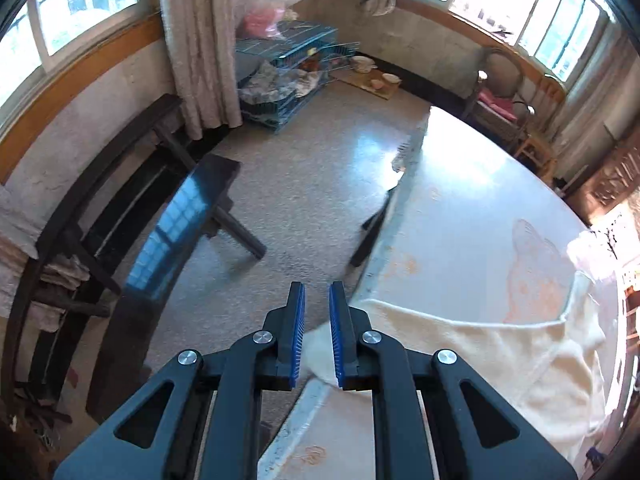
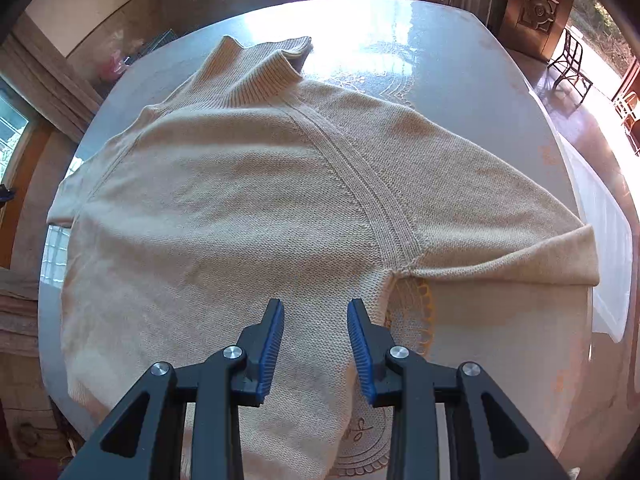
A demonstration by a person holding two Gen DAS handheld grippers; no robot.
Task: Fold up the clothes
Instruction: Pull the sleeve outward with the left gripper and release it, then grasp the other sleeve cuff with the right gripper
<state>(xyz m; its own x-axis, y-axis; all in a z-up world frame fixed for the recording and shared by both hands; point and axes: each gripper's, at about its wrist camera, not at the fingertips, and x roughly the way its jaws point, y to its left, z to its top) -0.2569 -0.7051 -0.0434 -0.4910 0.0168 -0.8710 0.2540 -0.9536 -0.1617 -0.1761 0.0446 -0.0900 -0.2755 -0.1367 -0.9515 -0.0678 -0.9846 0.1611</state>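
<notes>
Already the cream knit sweater (image 2: 248, 200) is lying spread flat on the round table (image 2: 460, 60), its ribbed collar (image 2: 276, 76) pointing toward the far side and one short sleeve (image 2: 520, 248) reaching out to the right, where its end is looking turned back on itself. No real fold is showing across the body, so I am judging the task to be near its start: smoothing is mostly done, while sleeves and body are waiting to be folded over.

Above the lower body panel the right gripper (image 2: 316, 308) is hanging with its jaws apart and nothing between the blue pads (image 2: 270, 344); whether the tips are touching the knit is hard to say.

At the table's edge the left gripper (image 1: 317, 292) is pointing mostly at the floor (image 1: 300, 184), jaws a narrow way apart. A corner of the sweater (image 1: 480, 352) is showing in the gap between them, yet the pads are not seeming to press on it.

Beyond the table, a dark bench (image 1: 176, 220) and a blue wire cage (image 1: 292, 68) are standing by the curtain (image 1: 200, 40).

The hem nearest the right camera is being cut off behind the gripper's arms, and the left sleeve is running out of sight at the table's rim. Glare is washing out the far tabletop.
</notes>
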